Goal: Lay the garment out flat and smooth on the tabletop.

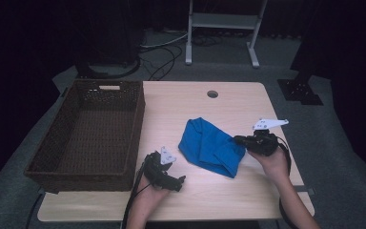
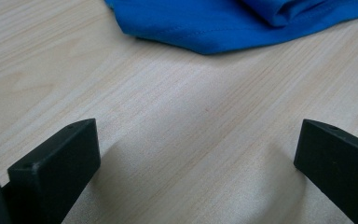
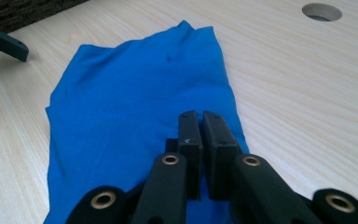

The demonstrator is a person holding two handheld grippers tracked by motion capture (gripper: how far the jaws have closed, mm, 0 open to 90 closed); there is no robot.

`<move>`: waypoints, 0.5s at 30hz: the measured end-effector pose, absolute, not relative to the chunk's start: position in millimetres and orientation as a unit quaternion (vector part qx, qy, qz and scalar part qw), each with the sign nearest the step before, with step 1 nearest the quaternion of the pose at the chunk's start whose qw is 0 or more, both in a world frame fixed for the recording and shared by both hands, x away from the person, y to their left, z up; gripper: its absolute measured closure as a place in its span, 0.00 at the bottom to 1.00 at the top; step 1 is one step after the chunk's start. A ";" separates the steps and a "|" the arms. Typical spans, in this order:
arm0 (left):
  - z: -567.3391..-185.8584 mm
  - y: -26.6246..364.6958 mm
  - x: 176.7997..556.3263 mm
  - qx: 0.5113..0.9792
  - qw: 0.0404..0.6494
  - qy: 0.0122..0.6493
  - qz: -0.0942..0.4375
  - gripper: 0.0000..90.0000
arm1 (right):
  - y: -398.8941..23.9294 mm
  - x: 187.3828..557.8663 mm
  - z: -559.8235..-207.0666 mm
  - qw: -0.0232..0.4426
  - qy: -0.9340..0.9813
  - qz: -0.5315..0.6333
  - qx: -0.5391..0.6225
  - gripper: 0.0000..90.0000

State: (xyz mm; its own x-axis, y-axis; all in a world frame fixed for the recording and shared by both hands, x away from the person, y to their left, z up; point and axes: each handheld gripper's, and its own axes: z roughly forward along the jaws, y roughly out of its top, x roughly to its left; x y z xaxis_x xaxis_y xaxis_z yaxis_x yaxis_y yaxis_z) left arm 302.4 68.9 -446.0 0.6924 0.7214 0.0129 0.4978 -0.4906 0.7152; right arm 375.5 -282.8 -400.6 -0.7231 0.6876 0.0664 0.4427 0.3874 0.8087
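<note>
A pale wooden table point(image 1: 248, 102) stands on grey carpet point(image 1: 324, 129) in a dark room.

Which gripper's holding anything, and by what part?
Right gripper: jaws shut over the blue cloth at its near edge; actual pinch can't be told. Left gripper: open, empty.

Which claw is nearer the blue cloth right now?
Right. The right claw sits shut over the blue cloth, at its right edge in the high view. The left claw stands open over bare table, apart from the cloth's near edge.
</note>
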 end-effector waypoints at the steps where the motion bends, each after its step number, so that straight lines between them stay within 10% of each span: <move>1: -446.1 68.9 302.4 0.849 0.355 0.359 0.158 0.00 | -283.6 374.8 -401.0 0.141 0.821 0.432 0.345 0.96; 15: -446.0 68.9 302.4 0.849 0.354 0.359 0.158 0.00 | -305.3 364.2 -402.6 0.147 0.815 0.429 0.360 0.96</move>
